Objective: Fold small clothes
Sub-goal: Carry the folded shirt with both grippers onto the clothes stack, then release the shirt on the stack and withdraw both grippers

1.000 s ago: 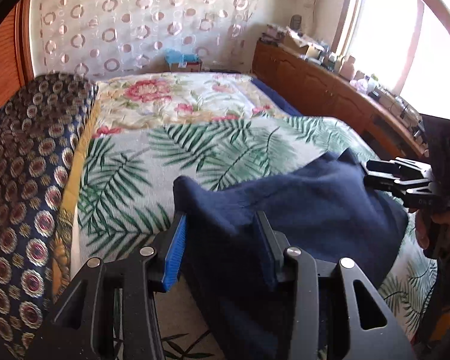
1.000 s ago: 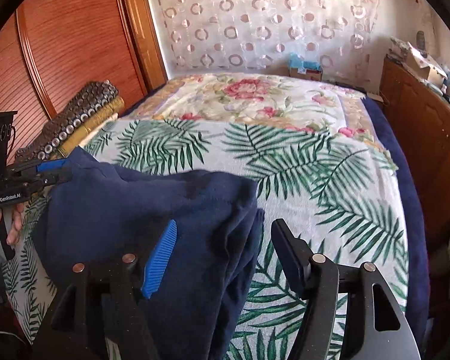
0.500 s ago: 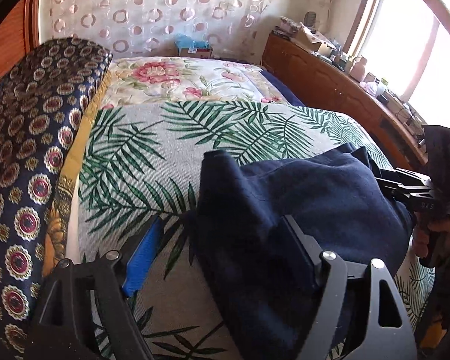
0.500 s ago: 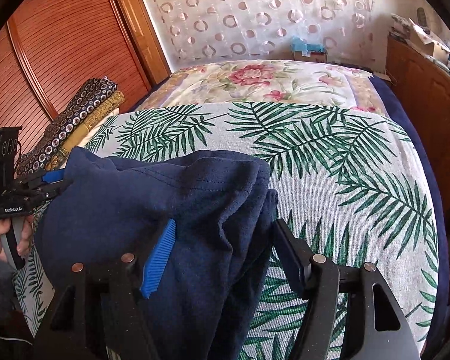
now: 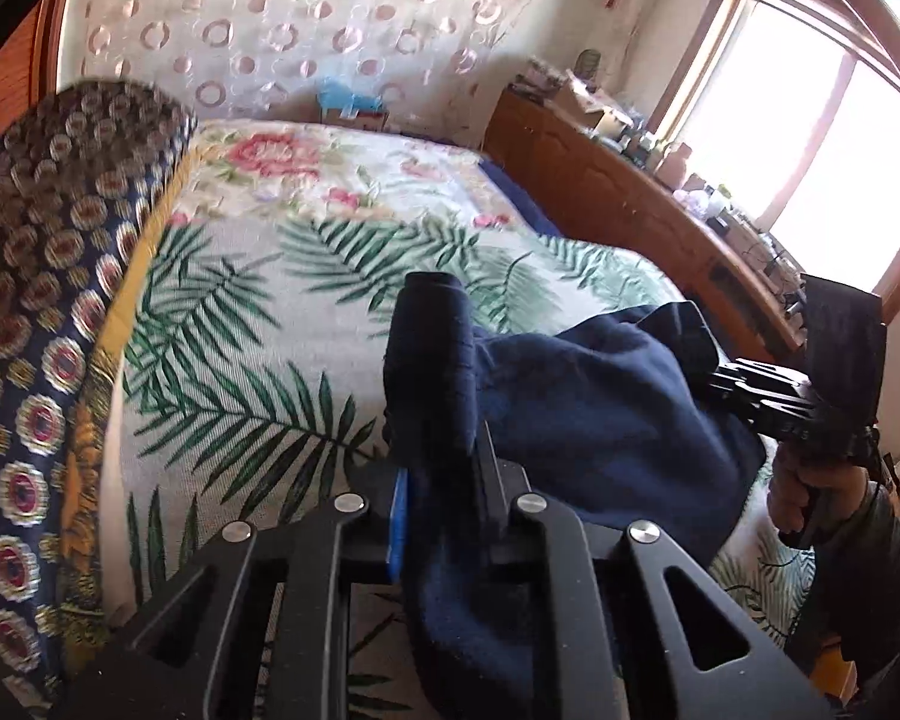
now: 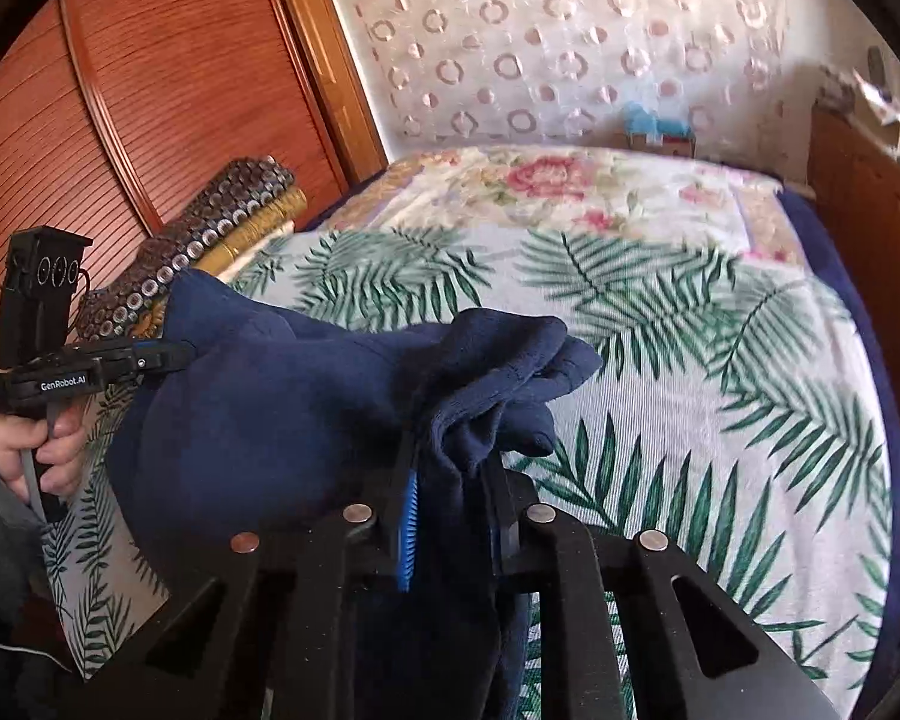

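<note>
From the left wrist, the left gripper [image 5: 435, 480] is clamped on a bunched edge of a navy garment [image 5: 600, 414] draped over the palm-leaf bedspread [image 5: 222, 348] — the right gripper [image 5: 744, 387] pinches its far edge. From the right wrist, that gripper [image 6: 450, 480] grips another fold above the bedspread — patterned bedding [image 6: 210, 222] is stacked at the bedspread's left edge.

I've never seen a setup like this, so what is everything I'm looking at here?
Garment: one, navy blue, lifted over the bed, pinched at both ends.
Bedspread: one, white with green palm leaves, covering the bed.
Folded quilts: a stack, dark with a medallion pattern over gold, along the bed's left edge.
Wooden cabinet: one, brown, cluttered top, under the window.
Left gripper: black, shut on the garment.
Right gripper: black, shut on the garment.
</note>
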Demonstrator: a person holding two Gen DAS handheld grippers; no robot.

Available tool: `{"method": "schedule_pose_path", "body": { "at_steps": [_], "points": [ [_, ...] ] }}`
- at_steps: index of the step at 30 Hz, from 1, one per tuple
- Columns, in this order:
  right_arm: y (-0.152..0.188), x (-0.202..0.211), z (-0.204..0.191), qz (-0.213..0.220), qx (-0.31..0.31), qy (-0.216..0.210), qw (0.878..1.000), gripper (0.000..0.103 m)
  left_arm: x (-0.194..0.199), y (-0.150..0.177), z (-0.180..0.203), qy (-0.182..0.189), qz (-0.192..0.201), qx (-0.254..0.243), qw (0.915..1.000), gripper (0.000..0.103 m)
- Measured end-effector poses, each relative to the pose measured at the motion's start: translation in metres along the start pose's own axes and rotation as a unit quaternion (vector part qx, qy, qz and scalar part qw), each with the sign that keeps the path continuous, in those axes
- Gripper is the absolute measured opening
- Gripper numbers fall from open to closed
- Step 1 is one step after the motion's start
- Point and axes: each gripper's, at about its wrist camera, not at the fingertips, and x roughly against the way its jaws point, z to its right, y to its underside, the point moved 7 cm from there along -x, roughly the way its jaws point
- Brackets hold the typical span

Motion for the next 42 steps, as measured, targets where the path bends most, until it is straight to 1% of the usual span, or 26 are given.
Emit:
{"method": "schedule_pose_path", "body": {
  "at_steps": [2,4,8,11,15,17,20,21,23,24,26,28,29,30,31,33,34,35,37,38,39,40,41,42],
  "points": [
    [-0.009,0.014,-0.007,0.028,0.008,-0.007,1.0,0.015,0.016,-0.005,0.007,0.005,0.02,-0.001,0.9998,0.017],
    [-0.021,0.026,-0.016,0.048,0.019,-0.016,0.999,0.015,0.032,-0.011,0.01,0.001,0.041,-0.004,0.9991,0.016],
    [-0.045,0.041,-0.035,0.079,0.05,-0.018,0.995,0.014,0.07,-0.027,0.011,-0.002,0.088,0.0,0.9961,0.016],
    [-0.07,0.046,-0.05,0.097,0.071,-0.026,0.992,0.013,0.104,-0.041,0.005,-0.015,0.127,0.0,0.9918,0.016],
    [-0.114,0.043,-0.078,0.124,0.106,-0.049,0.985,0.012,0.145,-0.054,-0.017,-0.045,0.172,0.011,0.9839,0.016],
    [-0.14,0.029,-0.097,0.123,0.135,-0.067,0.981,0.011,0.162,-0.055,-0.036,-0.072,0.194,0.026,0.978,0.016],
    [-0.184,-0.007,-0.133,0.117,0.176,-0.074,0.974,0.009,0.173,-0.05,-0.068,-0.085,0.211,0.066,0.9715,0.016],
    [-0.197,-0.021,-0.146,0.112,0.189,-0.076,0.972,0.009,0.176,-0.046,-0.081,-0.097,0.216,0.079,0.9684,0.016],
    [-0.219,-0.053,-0.171,0.104,0.216,-0.088,0.967,0.009,0.181,-0.035,-0.102,-0.121,0.226,0.106,0.9606,0.016],
    [-0.227,-0.066,-0.185,0.102,0.227,-0.097,0.964,0.008,0.186,-0.027,-0.116,-0.13,0.237,0.128,0.9543,0.016],
    [-0.236,-0.092,-0.211,0.098,0.253,-0.106,0.957,0.008,0.19,-0.015,-0.132,-0.141,0.25,0.152,0.9457,0.016],
    [-0.243,-0.123,-0.24,0.086,0.279,-0.114,0.95,0.008,0.191,-0.001,-0.148,-0.161,0.252,0.174,0.9383,0.016],
    [-0.246,-0.134,-0.247,0.084,0.291,-0.112,0.946,0.008,0.188,0.006,-0.155,-0.165,0.247,0.18,0.9377,0.016],
    [-0.247,-0.149,-0.259,0.079,0.305,-0.107,0.943,0.008,0.182,0.013,-0.163,-0.174,0.232,0.186,0.9387,0.016],
    [-0.249,-0.166,-0.266,0.069,0.312,-0.1,0.942,0.008,0.177,0.017,-0.167,-0.178,0.224,0.191,0.9389,0.016],
    [-0.26,-0.195,-0.27,0.05,0.308,-0.091,0.946,0.009,0.167,0.025,-0.175,-0.186,0.207,0.197,0.9401,0.016],
    [-0.262,-0.211,-0.272,0.041,0.304,-0.082,0.948,0.009,0.164,0.026,-0.177,-0.187,0.205,0.199,0.9399,0.016],
    [-0.273,-0.225,-0.274,0.033,0.297,-0.08,0.951,0.009,0.161,0.027,-0.178,-0.189,0.203,0.2,0.9396,0.016],
    [-0.284,-0.24,-0.279,0.021,0.275,-0.085,0.957,0.011,0.161,0.029,-0.178,-0.191,0.202,0.201,0.9393,0.016],
    [-0.291,-0.243,-0.281,0.022,0.266,-0.082,0.96,0.015,0.164,0.033,-0.178,-0.191,0.203,0.2,0.9393,0.016],
    [-0.3,-0.246,-0.284,0.032,0.26,-0.068,0.963,0.017,0.164,0.033,-0.178,-0.192,0.202,0.198,0.9398,0.016],
    [-0.308,-0.245,-0.284,0.048,0.255,-0.057,0.964,0.026,0.167,0.035,-0.177,-0.194,0.202,0.196,0.9401,0.016],
    [-0.309,-0.239,-0.284,0.055,0.252,-0.053,0.965,0.035,0.17,0.038,-0.176,-0.196,0.201,0.195,0.9397,0.016],
    [-0.31,-0.235,-0.283,0.059,0.245,-0.052,0.966,0.036,0.169,0.038,-0.177,-0.196,0.201,0.197,0.9392,0.016]
  ]
}}
